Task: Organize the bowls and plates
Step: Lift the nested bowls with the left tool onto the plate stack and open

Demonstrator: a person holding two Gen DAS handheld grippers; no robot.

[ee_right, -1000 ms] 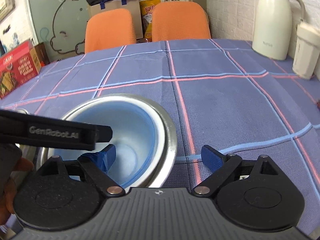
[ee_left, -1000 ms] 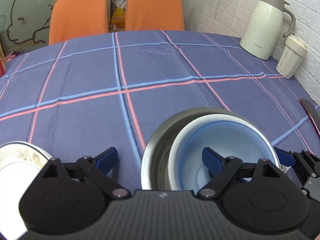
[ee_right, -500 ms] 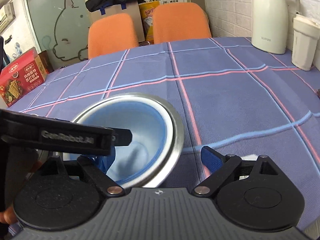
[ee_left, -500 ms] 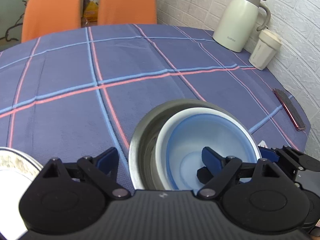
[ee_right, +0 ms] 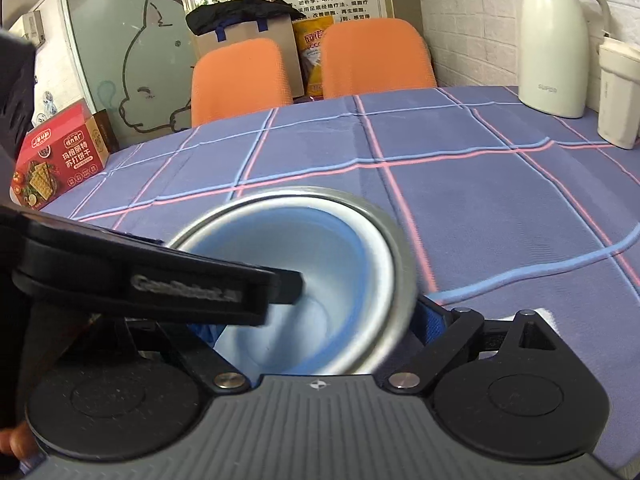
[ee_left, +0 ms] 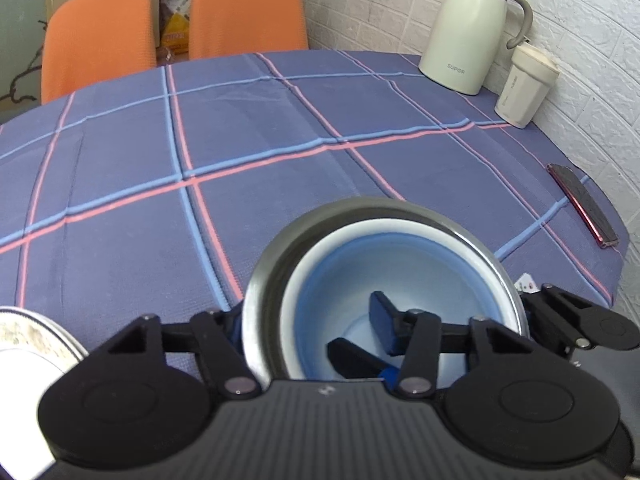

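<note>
Presently, items as seen:
Steel bowl [ee_left: 260,280]: on the checked tablecloth [ee_left: 120,248] at the near edge, holding the blue bowl [ee_left: 400,264] nested inside it.
Left gripper [ee_left: 308,320]: closed across the steel bowl's left wall; one finger outside against the rim, the other [ee_left: 382,316] down inside the blue bowl.
Right gripper [ee_right: 320,320]: closed across the same pair's right wall; blue pad [ee_right: 430,316] outside touching the steel rim, the inner finger mostly hidden behind the left tool.
White plate [ee_left: 24,352]: at the left view's lower left, apart from the bowls.
Kettle [ee_left: 464,28], cup [ee_left: 524,84]: far right by the wall.
Phone [ee_left: 582,204]: right table edge.
</note>
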